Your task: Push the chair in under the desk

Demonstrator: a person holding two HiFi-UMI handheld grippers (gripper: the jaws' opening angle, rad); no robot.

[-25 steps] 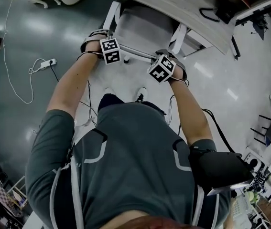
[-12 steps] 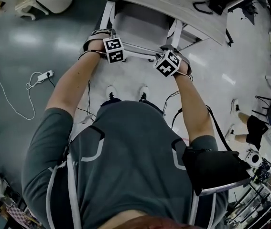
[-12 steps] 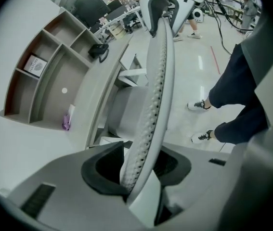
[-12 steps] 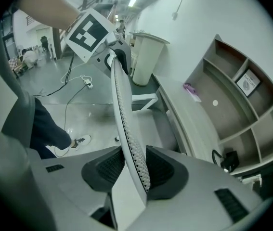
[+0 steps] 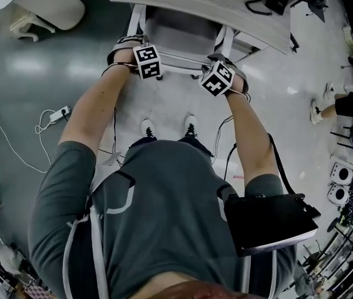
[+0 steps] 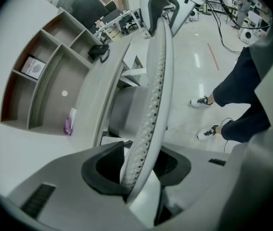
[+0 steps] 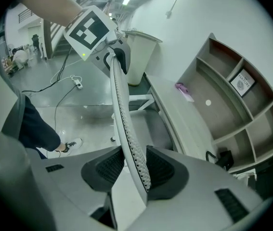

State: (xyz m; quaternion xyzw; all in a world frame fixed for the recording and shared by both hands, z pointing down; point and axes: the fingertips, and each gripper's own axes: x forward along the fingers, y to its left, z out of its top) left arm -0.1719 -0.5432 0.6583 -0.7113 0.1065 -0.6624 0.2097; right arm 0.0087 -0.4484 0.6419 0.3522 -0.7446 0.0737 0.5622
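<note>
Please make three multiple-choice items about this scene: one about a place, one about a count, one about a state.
1. Where does the power strip lie? A on a stool; B on the floor at the person's left; C in a drawer.
2. How many claws have the chair backrest between their jaws? A none; B one; C two.
3. How does the chair stand? A tipped over; B upright, partly under the desk; C upside down.
Key: 1 B, the head view shows it there. 2 C, it runs between the jaws of the left claw and of the right claw, whose jaws have just been opening. 3 B, the desk edge covers its far part.
</note>
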